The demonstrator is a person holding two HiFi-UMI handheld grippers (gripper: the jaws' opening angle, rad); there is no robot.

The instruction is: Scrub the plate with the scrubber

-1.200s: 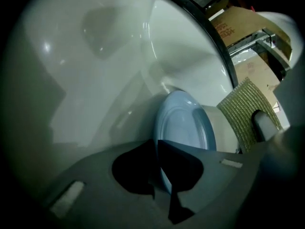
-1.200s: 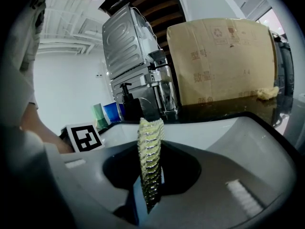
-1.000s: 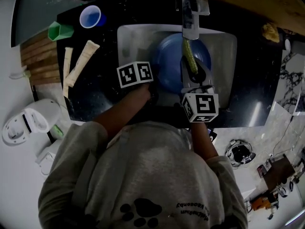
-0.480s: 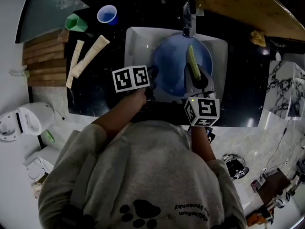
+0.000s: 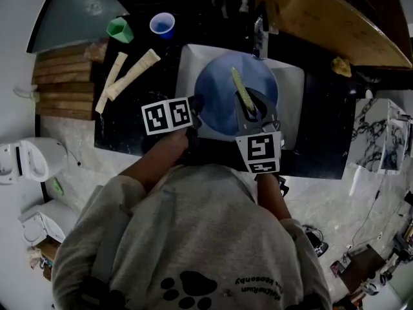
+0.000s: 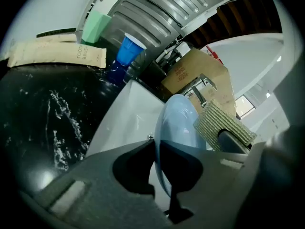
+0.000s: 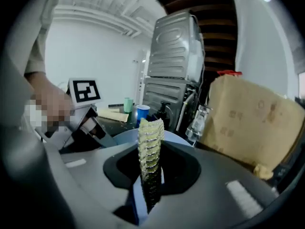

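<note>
A blue plate [image 5: 226, 92] is held up over the white sink [image 5: 293, 102], and my left gripper [image 5: 195, 108] is shut on its left rim. In the left gripper view the plate [image 6: 178, 123] stands on edge between the jaws. My right gripper [image 5: 248, 112] is shut on a yellow-green scrubber [image 5: 241, 90], which lies across the plate's face. In the right gripper view the scrubber [image 7: 150, 151] stands upright between the jaws, with the plate [image 7: 128, 135] behind it. The left gripper's marker cube [image 7: 85, 90] shows at the left of that view.
The tap [image 5: 260, 34] stands at the back of the sink. On the black counter to the left lie two beige packets [image 5: 132, 73], with a blue cup [image 5: 162, 24] and a green cup [image 5: 120, 28] behind them. A brown paper bag [image 7: 252, 123] stands to the right.
Both grippers have risen with the plate and the scrubber. The scrubber now lies tilted across the plate's face. The head view has shifted, so the sink sits further right.
</note>
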